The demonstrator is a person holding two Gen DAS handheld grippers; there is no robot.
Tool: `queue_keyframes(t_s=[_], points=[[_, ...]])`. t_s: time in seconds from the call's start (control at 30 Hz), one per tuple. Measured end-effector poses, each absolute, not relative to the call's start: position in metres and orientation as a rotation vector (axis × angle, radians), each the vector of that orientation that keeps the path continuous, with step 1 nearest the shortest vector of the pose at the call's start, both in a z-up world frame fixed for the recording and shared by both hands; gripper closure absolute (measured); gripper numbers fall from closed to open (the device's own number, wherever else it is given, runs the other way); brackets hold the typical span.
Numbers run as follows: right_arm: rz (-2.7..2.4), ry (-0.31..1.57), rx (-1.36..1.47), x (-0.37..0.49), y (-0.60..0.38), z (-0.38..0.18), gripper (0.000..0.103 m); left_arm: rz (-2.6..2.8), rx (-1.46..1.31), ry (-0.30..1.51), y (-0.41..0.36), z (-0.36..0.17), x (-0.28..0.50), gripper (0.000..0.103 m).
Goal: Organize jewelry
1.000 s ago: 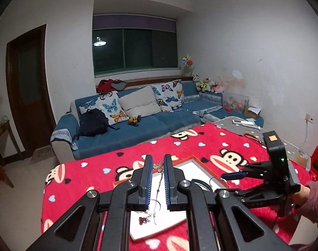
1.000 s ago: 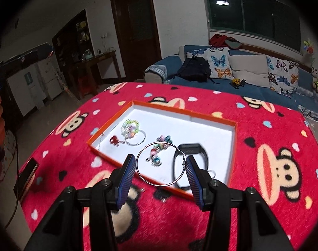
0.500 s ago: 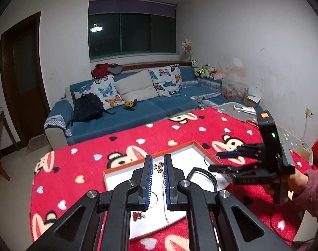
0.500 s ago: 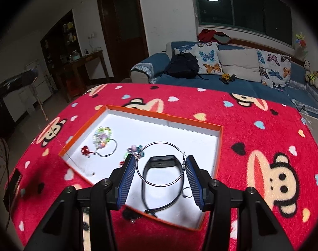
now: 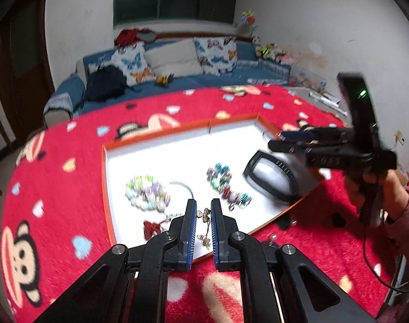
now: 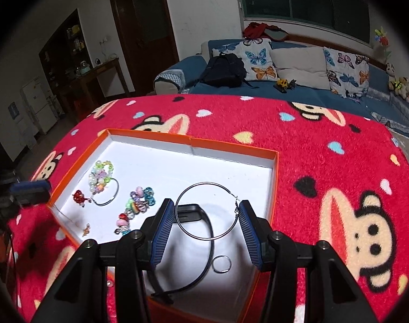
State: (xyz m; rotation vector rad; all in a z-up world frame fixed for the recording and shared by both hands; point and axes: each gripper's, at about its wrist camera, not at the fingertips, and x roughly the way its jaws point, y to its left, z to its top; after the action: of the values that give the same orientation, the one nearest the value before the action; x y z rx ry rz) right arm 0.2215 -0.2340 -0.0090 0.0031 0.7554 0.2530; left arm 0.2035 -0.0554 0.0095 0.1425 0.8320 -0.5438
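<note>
In the left wrist view, the left tool (image 5: 203,218) is clenched on a thin gold chain necklace (image 5: 205,224) with a small butterfly charm, hanging over the near edge of the orange tray (image 5: 156,133) on the red-covered desk (image 5: 70,188); inside the tray lie a pastel bead bracelet (image 5: 146,192), a dark bead bracelet (image 5: 223,181) and a black band (image 5: 271,177). In the right wrist view, the right tool (image 6: 207,222) grips a large silver hoop (image 6: 207,211) across its width, held above the tray's near half, over the black band and a small ring (image 6: 222,264). Both pieces look mid-delivery into the tray. Next, each tool probably needs lowering to a bare white patch before letting go, the chain laid clear of the beads.
</note>
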Motion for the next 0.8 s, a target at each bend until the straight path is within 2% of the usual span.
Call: queue_keyframes(t_s=[0.13,0.37,0.43,0.57,0.8], points=[[0.248,0.774,0.009,0.226,-0.236,-0.015,0.048,-0.532,0.113,0.879,-0.051,-0.012,0.212,0.092],[0.247,0.788,0.029,0.229,-0.241,-0.021,0.048,-0.52,0.092,0.898,-0.047,-0.017,0.215,0.09],[0.249,0.795,0.029,0.228,-0.241,-0.022,0.048,-0.519,0.087,0.898,-0.046,-0.016,0.214,0.088],[0.247,0.794,0.026,0.226,-0.24,-0.021,0.047,-0.505,0.088,0.877,-0.045,-0.011,0.209,0.066],[0.261,0.761,0.03,0.208,-0.239,-0.009,0.047,-0.501,0.093,0.85,-0.044,0.001,0.2,0.066]])
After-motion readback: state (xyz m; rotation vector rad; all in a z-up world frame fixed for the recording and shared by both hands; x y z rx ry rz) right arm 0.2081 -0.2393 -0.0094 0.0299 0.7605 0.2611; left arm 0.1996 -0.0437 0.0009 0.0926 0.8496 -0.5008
